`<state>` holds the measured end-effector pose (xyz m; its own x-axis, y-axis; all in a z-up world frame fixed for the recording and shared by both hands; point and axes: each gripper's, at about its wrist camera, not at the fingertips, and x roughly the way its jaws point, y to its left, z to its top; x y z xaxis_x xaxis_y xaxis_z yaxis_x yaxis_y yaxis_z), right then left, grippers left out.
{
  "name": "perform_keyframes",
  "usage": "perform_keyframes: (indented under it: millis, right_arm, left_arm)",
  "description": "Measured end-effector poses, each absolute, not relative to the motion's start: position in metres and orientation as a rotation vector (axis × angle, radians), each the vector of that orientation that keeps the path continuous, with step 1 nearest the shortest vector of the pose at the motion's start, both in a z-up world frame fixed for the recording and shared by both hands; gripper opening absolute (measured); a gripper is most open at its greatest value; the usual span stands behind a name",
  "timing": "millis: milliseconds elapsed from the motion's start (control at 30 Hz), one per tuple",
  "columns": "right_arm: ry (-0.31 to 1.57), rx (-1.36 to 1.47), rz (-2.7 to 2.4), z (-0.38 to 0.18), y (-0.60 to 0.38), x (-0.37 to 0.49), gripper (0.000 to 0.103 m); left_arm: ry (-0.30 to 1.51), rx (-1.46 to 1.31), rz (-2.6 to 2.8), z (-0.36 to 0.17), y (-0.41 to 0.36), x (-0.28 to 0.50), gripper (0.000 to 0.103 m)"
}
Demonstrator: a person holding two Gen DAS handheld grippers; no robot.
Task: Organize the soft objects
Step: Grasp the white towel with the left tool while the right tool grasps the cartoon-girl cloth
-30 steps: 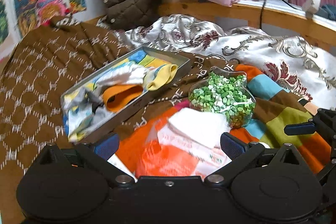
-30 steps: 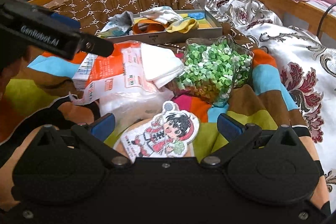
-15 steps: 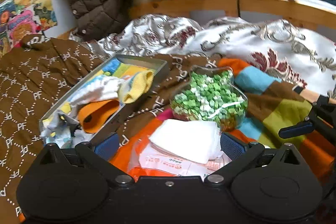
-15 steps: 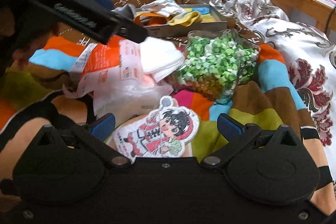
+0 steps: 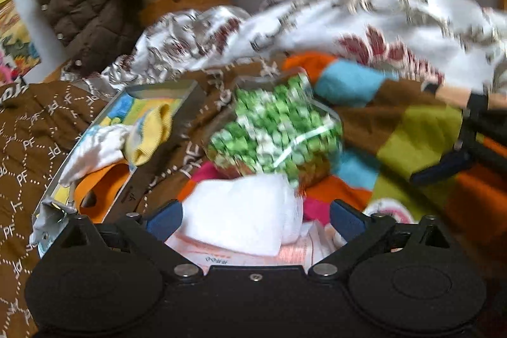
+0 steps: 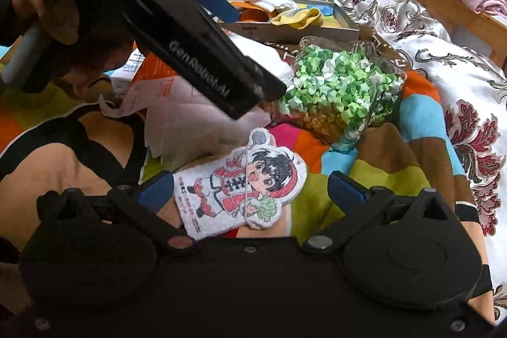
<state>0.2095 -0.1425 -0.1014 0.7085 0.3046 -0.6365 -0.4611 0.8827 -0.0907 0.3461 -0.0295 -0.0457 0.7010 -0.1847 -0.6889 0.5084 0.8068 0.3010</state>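
The left gripper (image 5: 255,219) has its jaws wide and just starting to close, with a folded white cloth (image 5: 244,211) lying between the two blue pads; the pads do not press on it yet. The cloth rests on an orange-and-white plastic bag (image 5: 285,252), straight ahead of the gripper and slightly below it. Its long side runs roughly across the jaws, from pad to pad, so closing would pinch it end to end.

The right gripper (image 6: 250,189) is also spread open and grips nothing. Between its pads lies a flat cartoon-figure patch (image 6: 250,189) on the striped blanket (image 6: 380,176), untouched as far as can be seen.

For the white cloth the left gripper is plainly the nearer one. Beyond the cloth sits a clear bag of green bits (image 5: 279,135), touching or almost touching its far edge. Further left lies the tray (image 5: 187,103), which already holds a yellow sock (image 5: 152,132), a white piece and an orange one. That is probably where the cloth belongs.

The left view is blurred but shows the cloth framed between the pads. The right view shows the left gripper's body (image 6: 190,53) from outside, slanting down over the bag and hiding most of the cloth. Only the right view shows the patch clearly.
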Motion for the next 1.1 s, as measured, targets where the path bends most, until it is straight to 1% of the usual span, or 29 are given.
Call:
perform_keyframes:
  millis: [167,367,467,533,600,633,667,700,767,900,933,1000,1100]
  right_arm:
    - [0.675,-0.245,0.437,-0.105,-0.148,0.209,0.102]
    - [0.683,-0.239,0.445,-0.106,-0.148,0.206,0.102]
    - [0.685,-0.236,0.447,-0.107,-0.147,0.205,0.102]
    - [0.685,-0.228,0.445,-0.107,-0.147,0.205,0.102]
    - [0.690,-0.216,0.441,-0.107,-0.148,0.207,0.102]
    - [0.693,-0.211,0.439,-0.108,-0.149,0.208,0.102]
    - [0.694,-0.207,0.436,-0.108,-0.149,0.208,0.102]
    - [0.694,-0.205,0.434,-0.108,-0.150,0.209,0.102]
    - [0.694,-0.205,0.432,-0.109,-0.150,0.209,0.102]
    - [0.694,-0.213,0.428,-0.110,-0.147,0.209,0.102]
    - [0.695,-0.210,0.429,-0.110,-0.148,0.209,0.101]
    - [0.699,-0.203,0.434,-0.110,-0.148,0.209,0.099]
    - [0.705,-0.207,0.442,-0.111,-0.146,0.208,0.094]
  left_arm:
    - [0.734,0.558,-0.416,-0.053,-0.037,0.352,0.095]
    - [0.756,0.584,-0.402,-0.054,-0.046,0.359,0.086]
    - [0.788,0.541,-0.387,-0.049,-0.046,0.363,0.081]
    - [0.796,0.525,-0.380,-0.048,-0.046,0.363,0.080]
    - [0.805,0.519,-0.383,-0.048,-0.046,0.364,0.071]
    - [0.809,0.514,-0.385,-0.048,-0.046,0.364,0.070]
    - [0.810,0.508,-0.384,-0.048,-0.046,0.363,0.063]
    - [0.813,0.502,-0.384,-0.048,-0.046,0.363,0.054]
    - [0.821,0.490,-0.379,-0.047,-0.047,0.363,0.043]
    - [0.832,0.450,-0.378,-0.044,-0.043,0.365,0.037]
    - [0.834,0.443,-0.379,-0.043,-0.042,0.365,0.036]
    - [0.832,0.448,-0.382,-0.042,-0.041,0.363,0.029]
    - [0.831,0.450,-0.384,-0.041,-0.041,0.362,0.025]
